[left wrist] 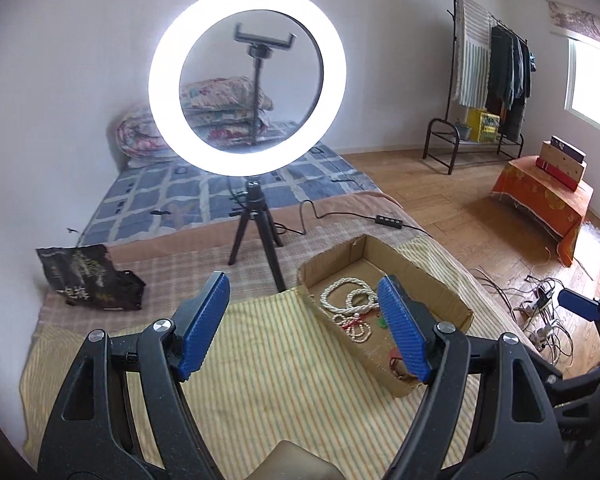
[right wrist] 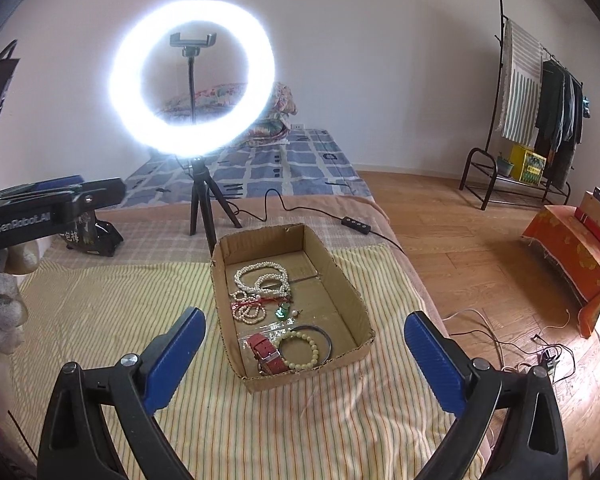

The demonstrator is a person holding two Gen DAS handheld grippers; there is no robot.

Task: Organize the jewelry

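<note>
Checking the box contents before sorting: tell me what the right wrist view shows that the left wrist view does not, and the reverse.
Only the right wrist view shows the red watch strap, the pale bead bracelet and the dark bangle at the near end of the cardboard box. Only the left wrist view shows the window. Both show the pearl strands in the box, the ring light, and open, empty claws: left, right.

A ring light (left wrist: pixel 247 80) is glowing before white walls (right wrist: pixel 380 60); daylight is coming through a window (left wrist: pixel 592 88), and clothes are hanging on a rack (right wrist: pixel 540 120) above the wooden floor (right wrist: pixel 460 248).
</note>
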